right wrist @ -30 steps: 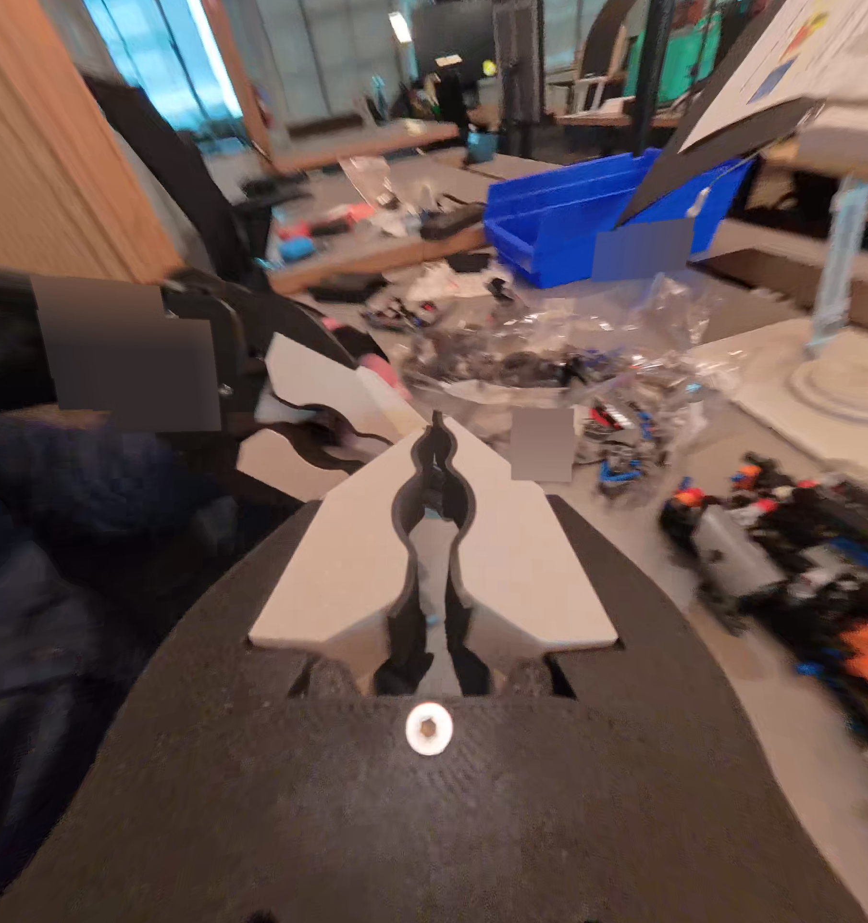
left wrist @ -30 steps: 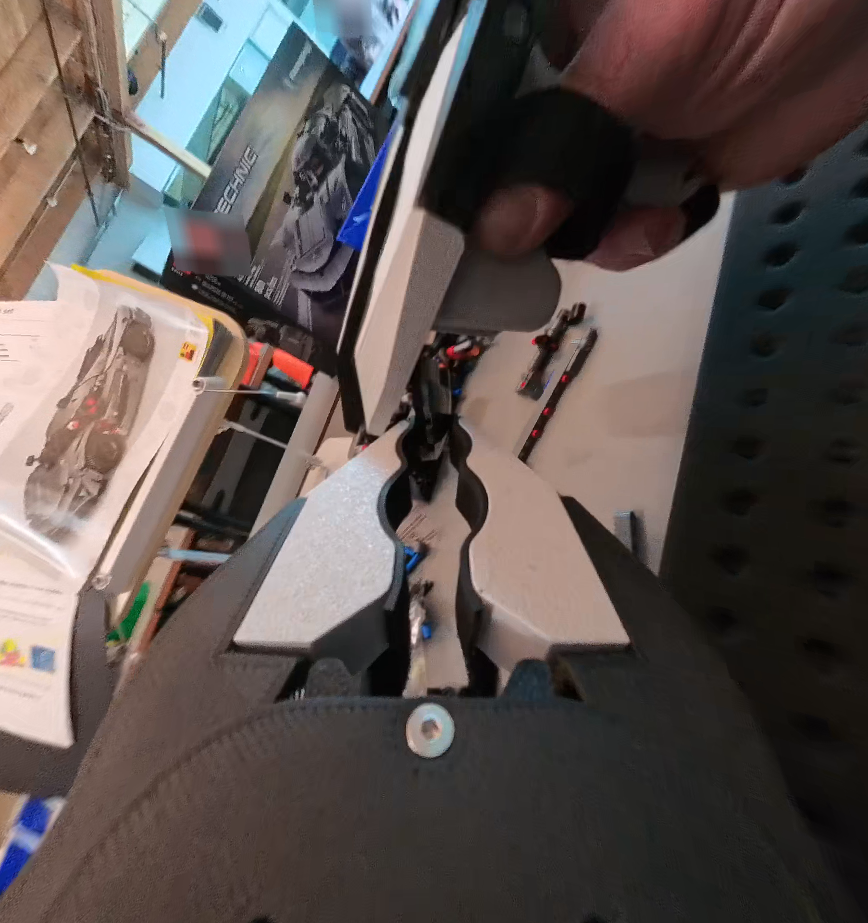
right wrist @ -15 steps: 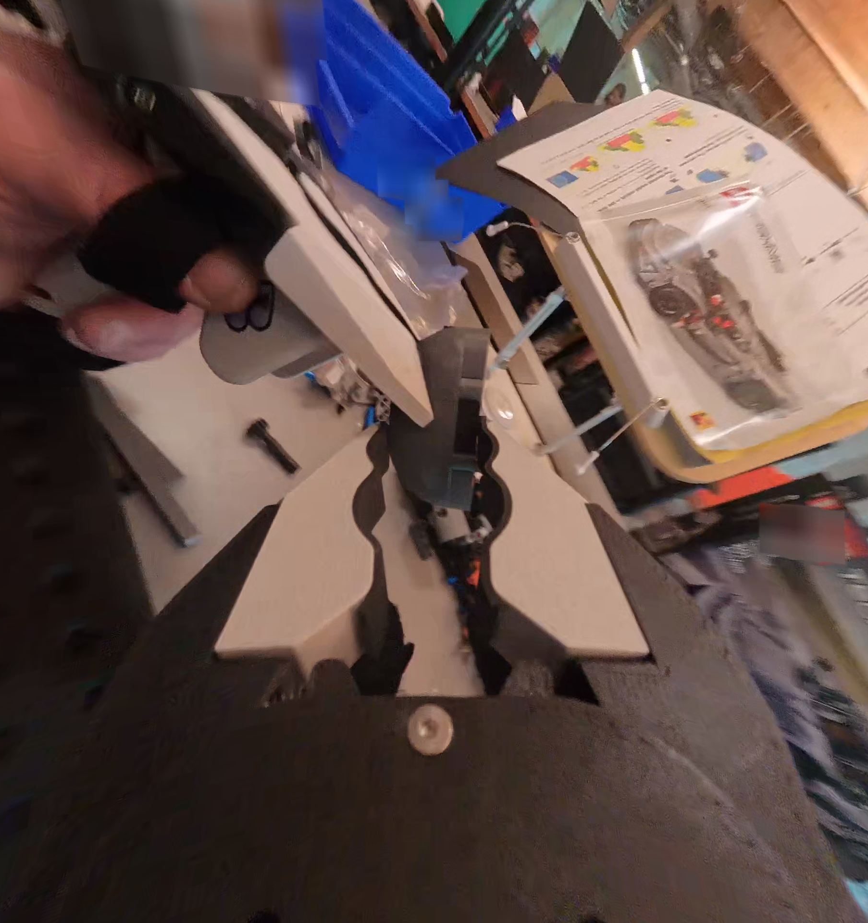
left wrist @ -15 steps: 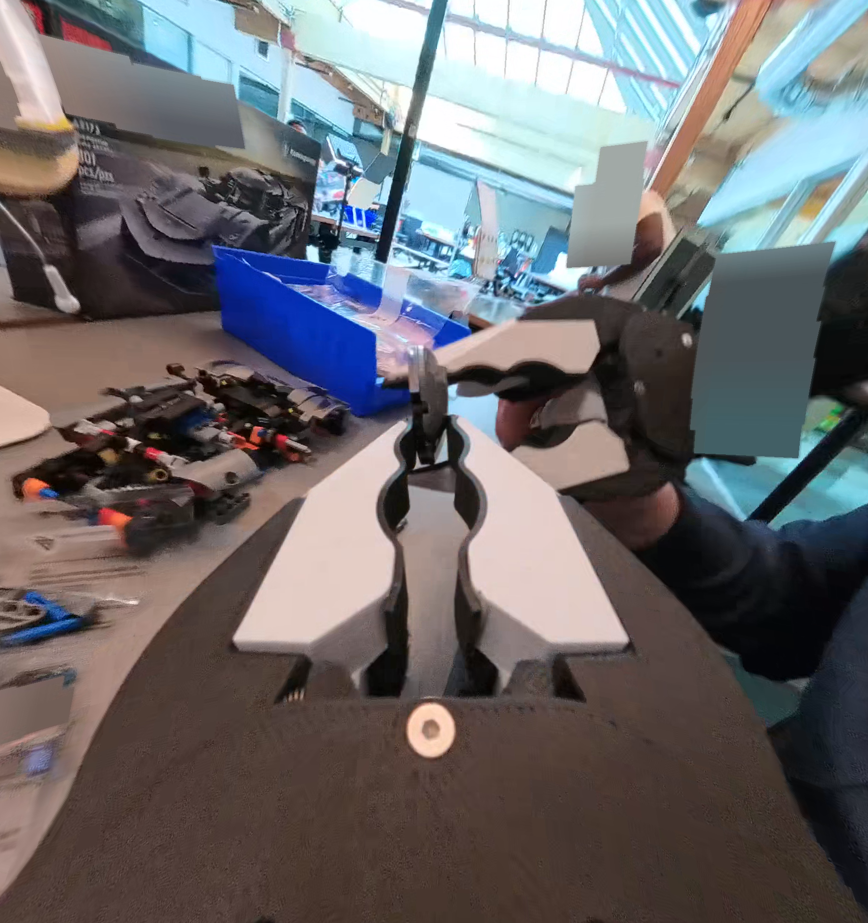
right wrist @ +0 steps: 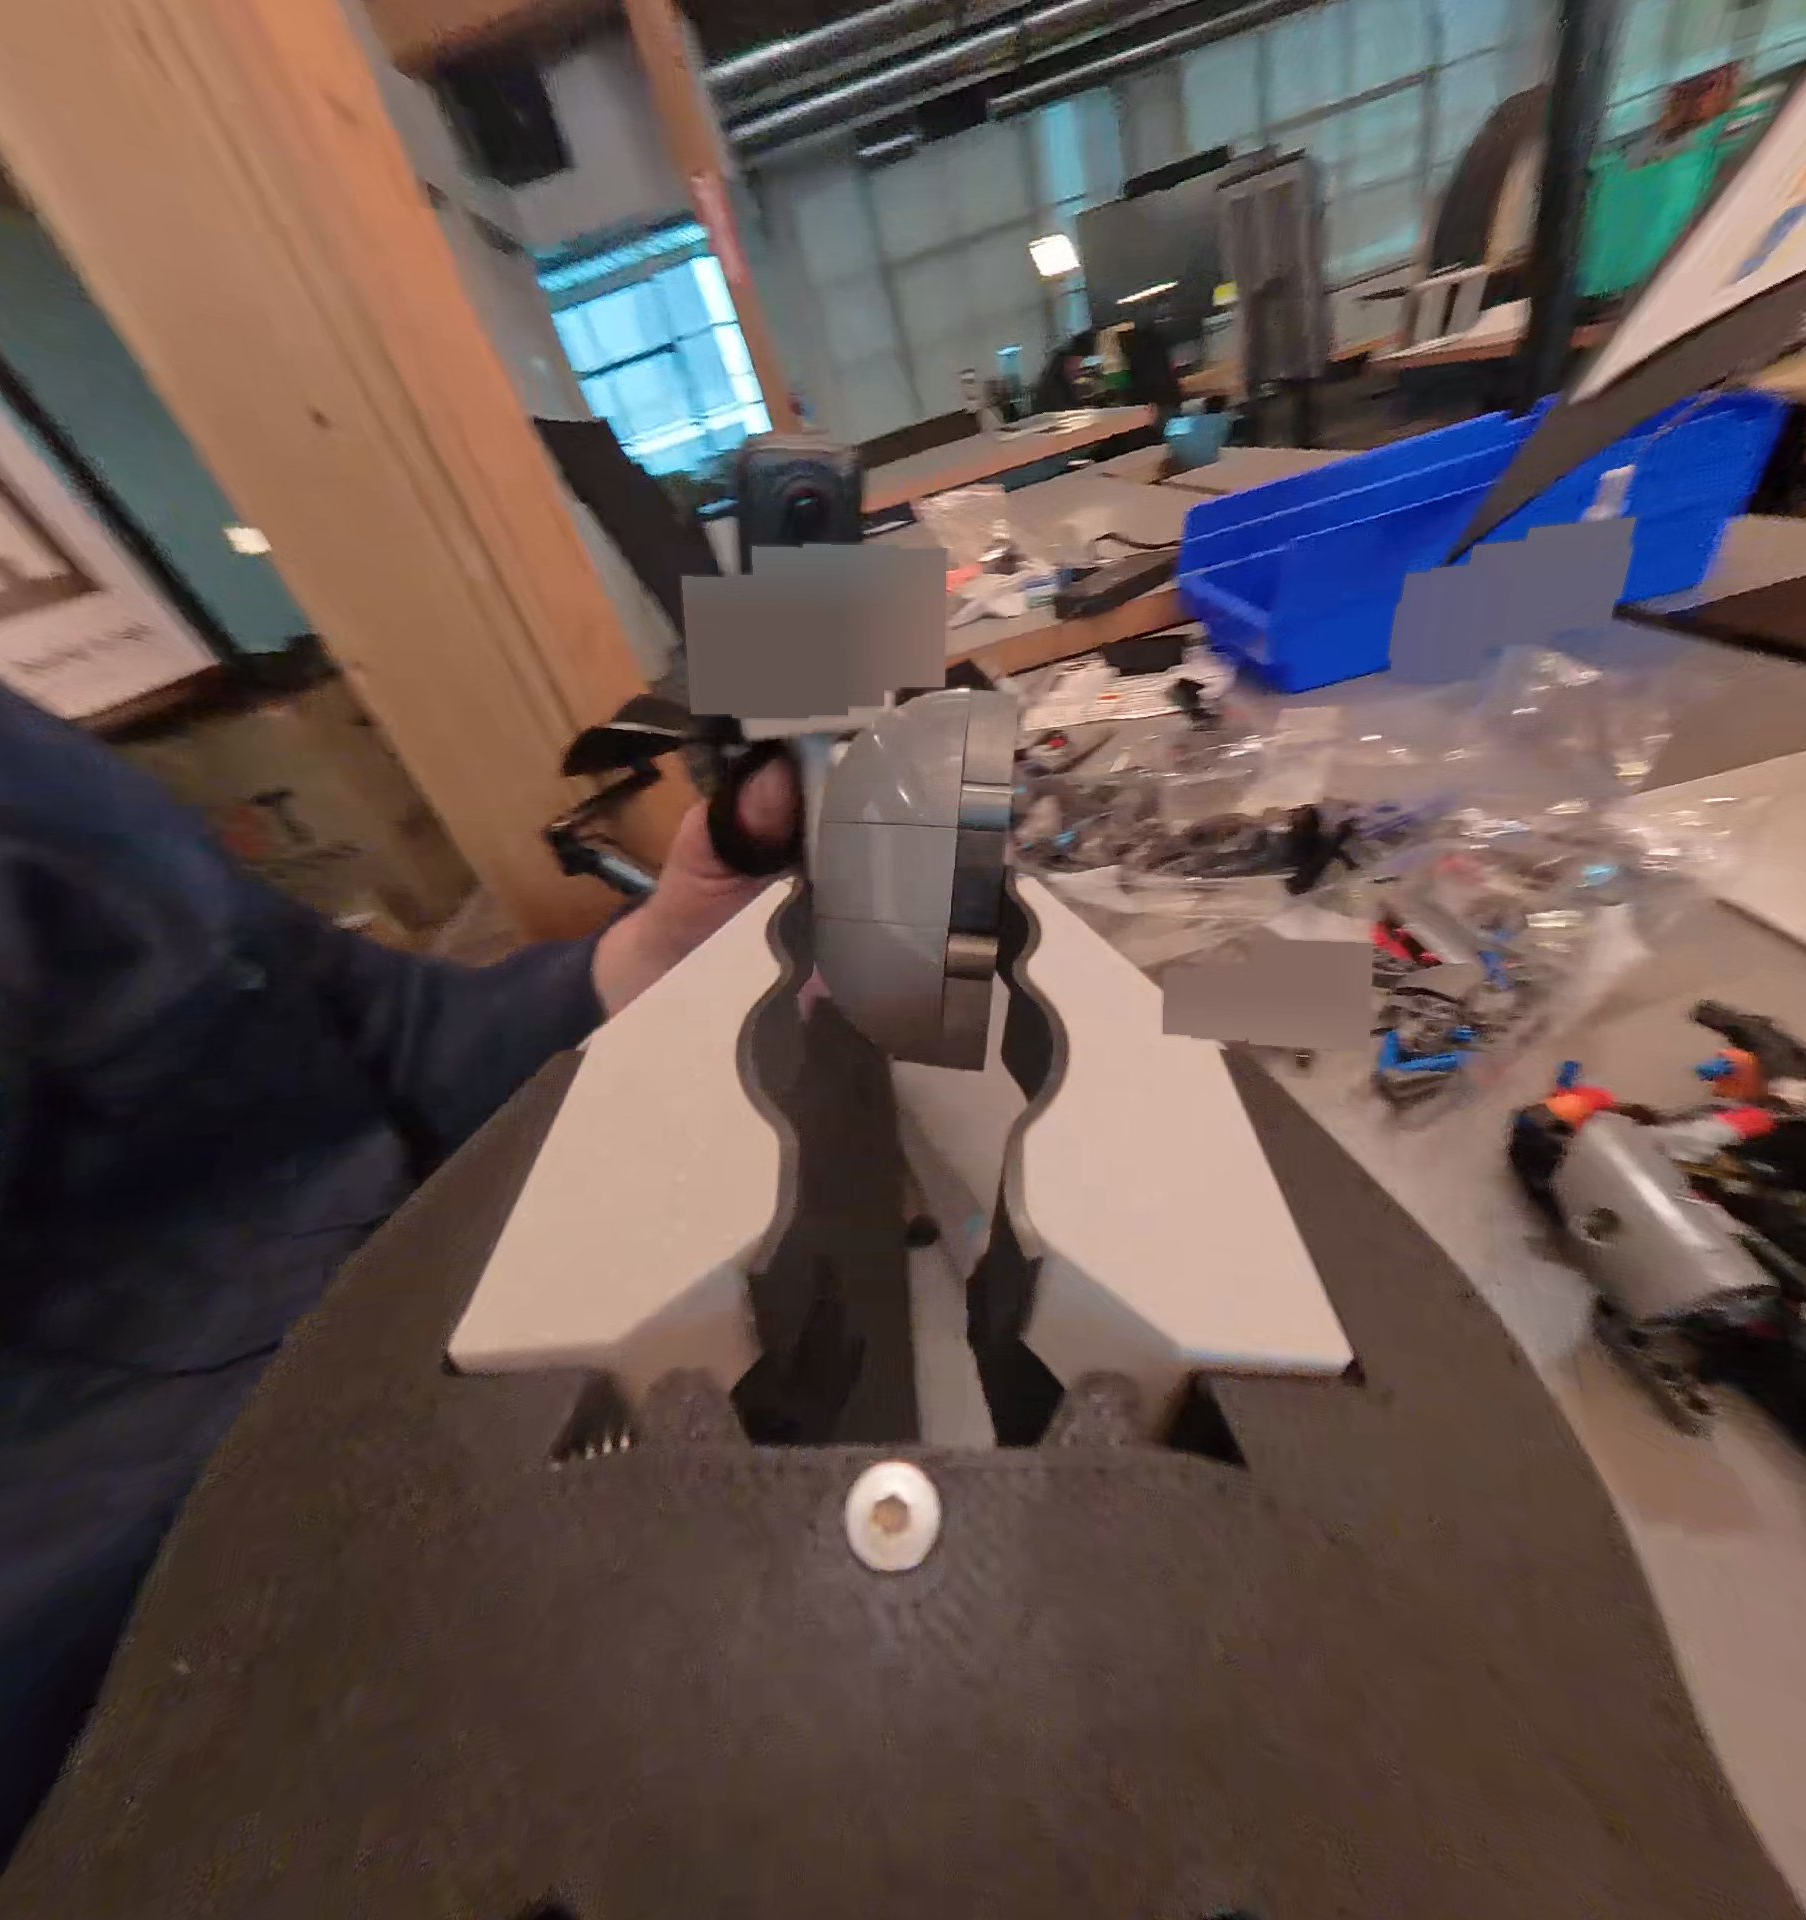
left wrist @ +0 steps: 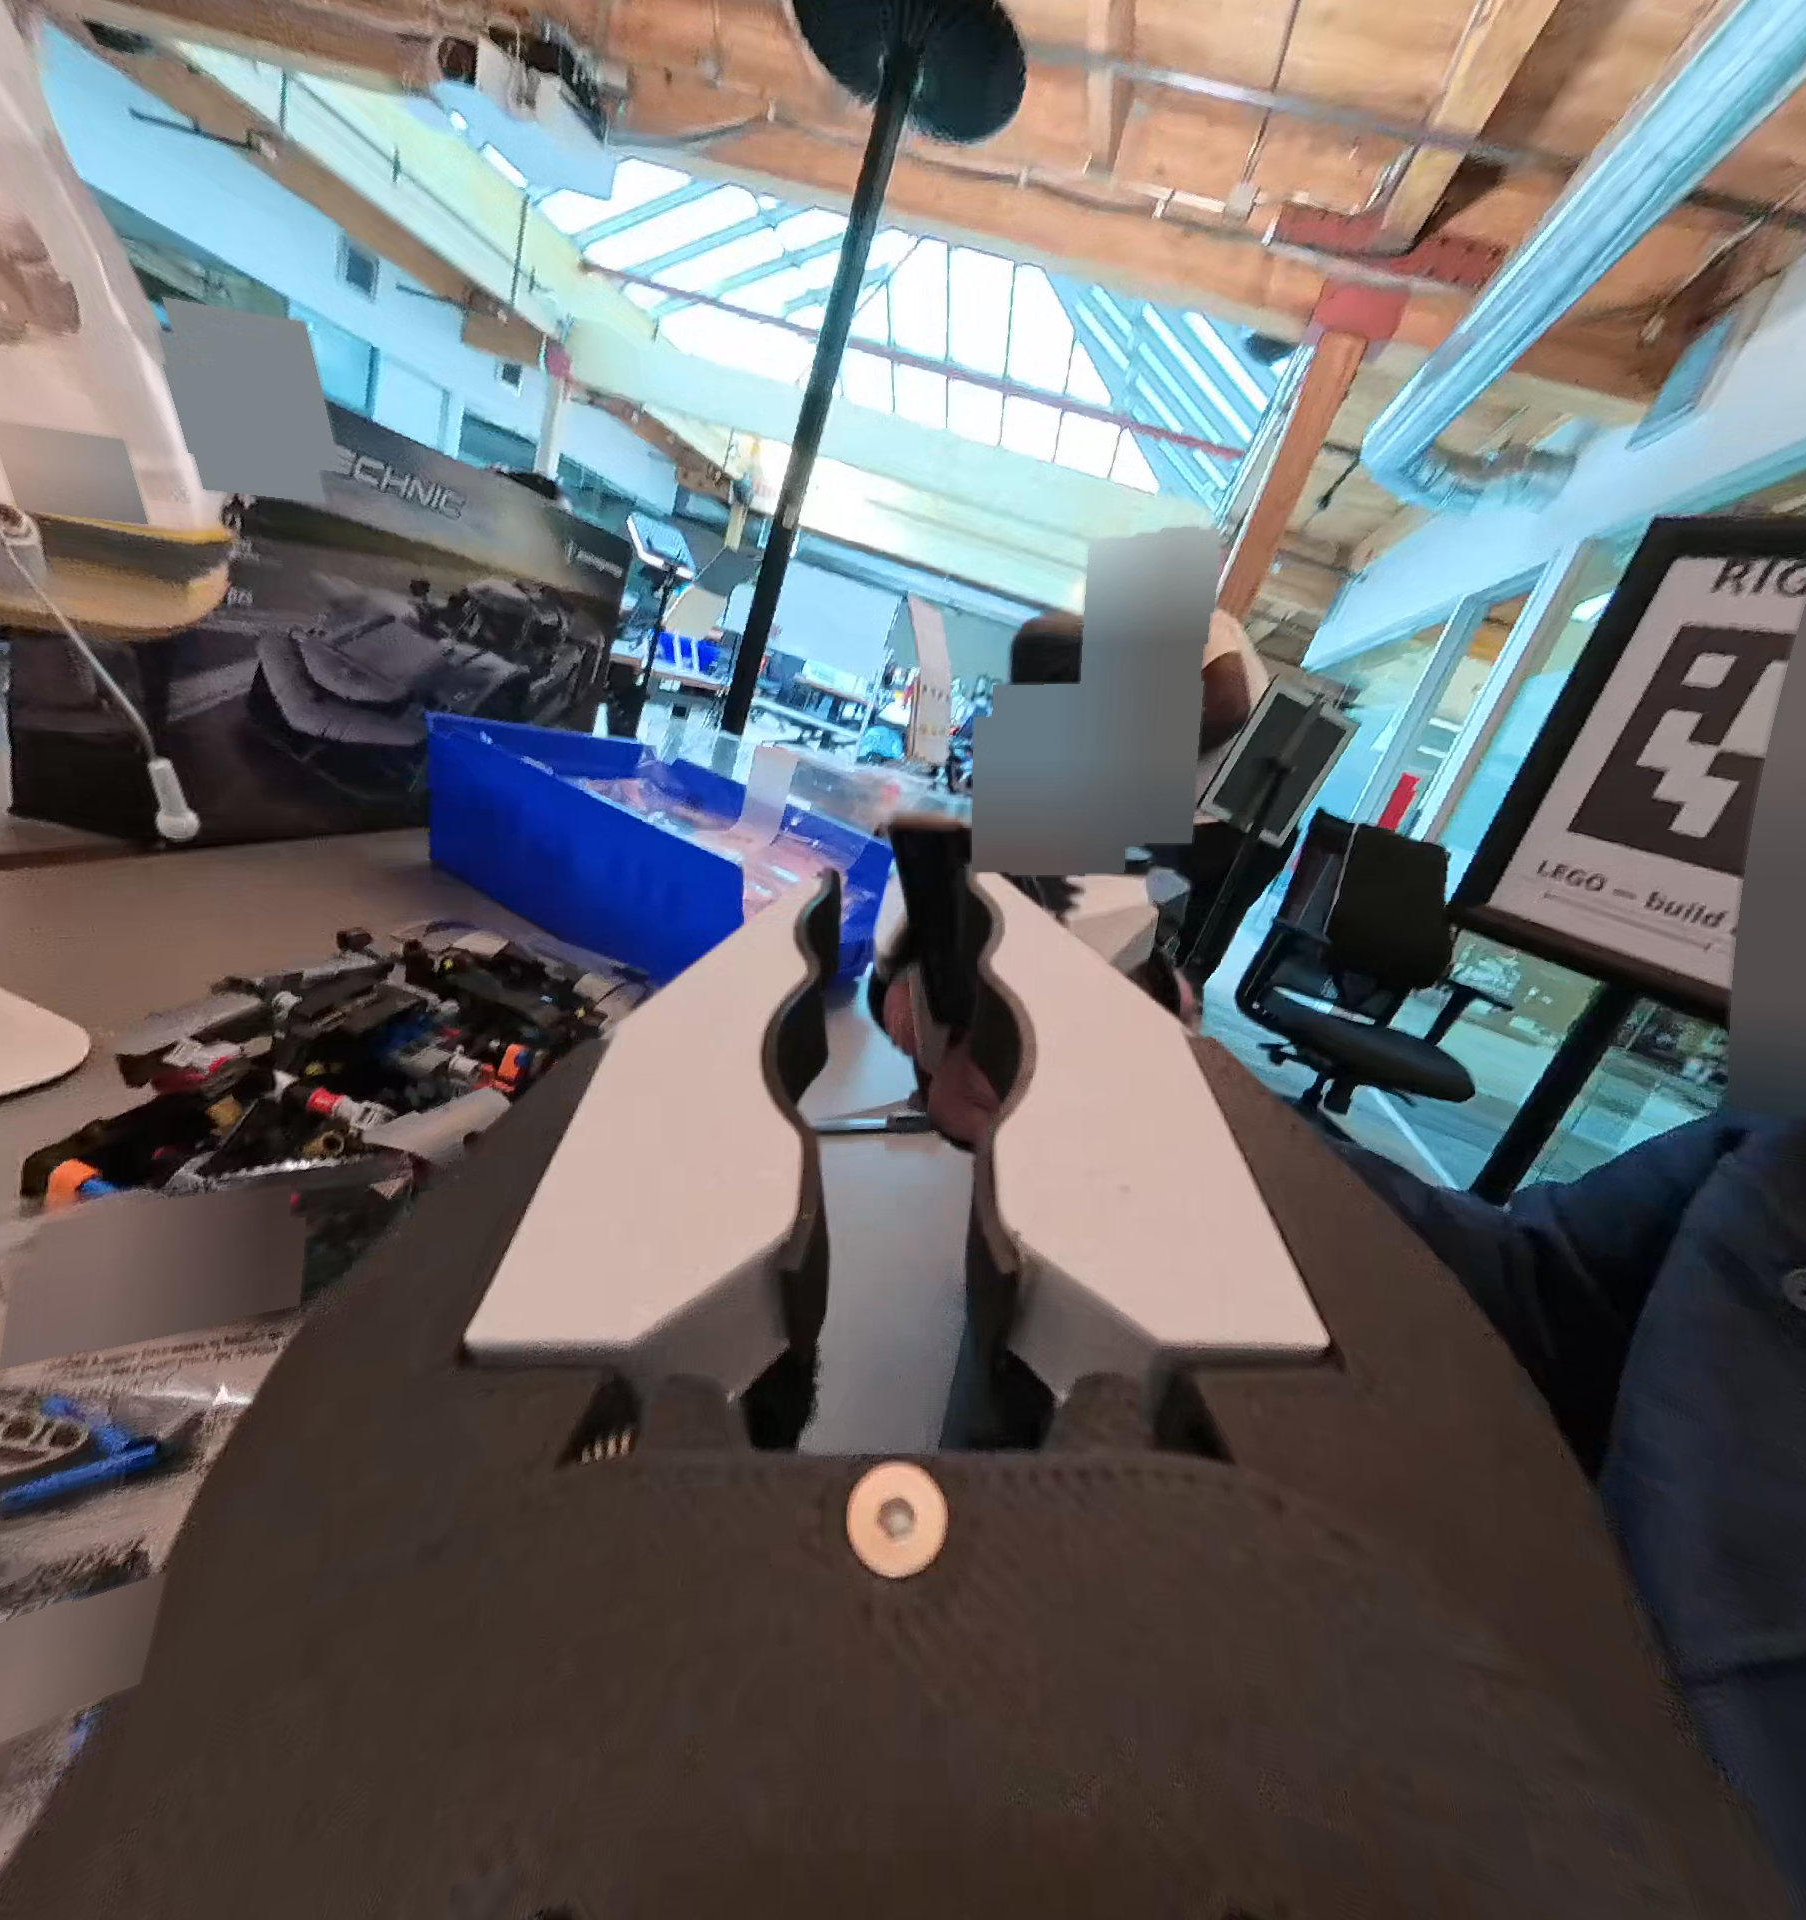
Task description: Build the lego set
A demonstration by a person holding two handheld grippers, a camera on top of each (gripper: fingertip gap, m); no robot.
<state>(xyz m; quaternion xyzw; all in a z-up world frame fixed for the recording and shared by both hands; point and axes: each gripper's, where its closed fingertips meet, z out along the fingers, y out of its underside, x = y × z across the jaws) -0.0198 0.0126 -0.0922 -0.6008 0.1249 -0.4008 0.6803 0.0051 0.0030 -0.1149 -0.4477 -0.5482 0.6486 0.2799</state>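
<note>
Sitting on the desk are one blue bin, one half-built car and one bag of parts, probably kept within reach. Both grippers are up: left gripper spread around a black piece, right gripper pinching a grey curved panel.

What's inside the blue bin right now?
In the left wrist view, the blue bin holds clear plastic bags rising above its rim. Anything lower is hidden by its wall and the left gripper.

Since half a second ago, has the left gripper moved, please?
Yes: the left gripper has tilted upward; the blue bin now sits lower in its view.
</note>
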